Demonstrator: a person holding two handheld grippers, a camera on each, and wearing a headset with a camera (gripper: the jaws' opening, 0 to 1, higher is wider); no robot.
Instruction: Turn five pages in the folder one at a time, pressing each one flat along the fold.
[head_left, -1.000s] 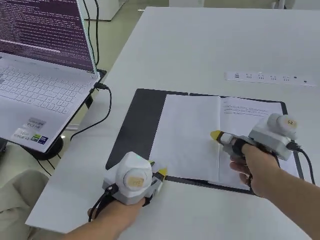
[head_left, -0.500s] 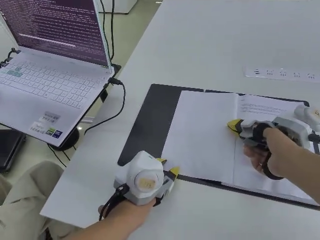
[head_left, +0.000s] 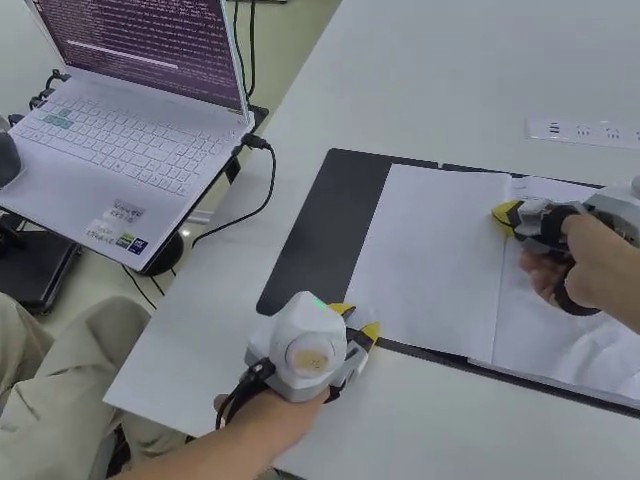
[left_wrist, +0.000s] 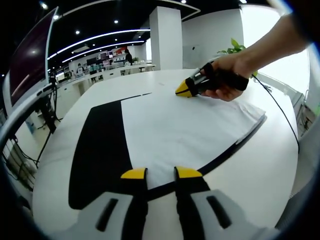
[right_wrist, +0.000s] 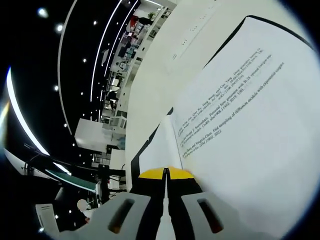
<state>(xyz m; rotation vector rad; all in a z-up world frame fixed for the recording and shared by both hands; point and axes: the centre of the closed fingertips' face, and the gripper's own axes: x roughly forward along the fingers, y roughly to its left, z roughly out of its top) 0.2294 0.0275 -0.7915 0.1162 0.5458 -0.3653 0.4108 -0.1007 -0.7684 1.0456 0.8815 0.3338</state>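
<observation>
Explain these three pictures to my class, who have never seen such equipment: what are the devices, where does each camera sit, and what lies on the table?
There is no robot here: a person holds a pair of tongs in each hand. The wide picture comes from a camera on the person's head, looking down at a white table. Each round picture comes from a camera riding on one pair of tongs, looking along its jaws. On the table lie an open black folder with white pages and a power strip. A laptop stands to the left. The left tongs sit at the folder's near edge, jaws apart, gripping nothing. The right tongs, jaws shut, rest their tips on the paper near the fold, beside a printed page.
</observation>
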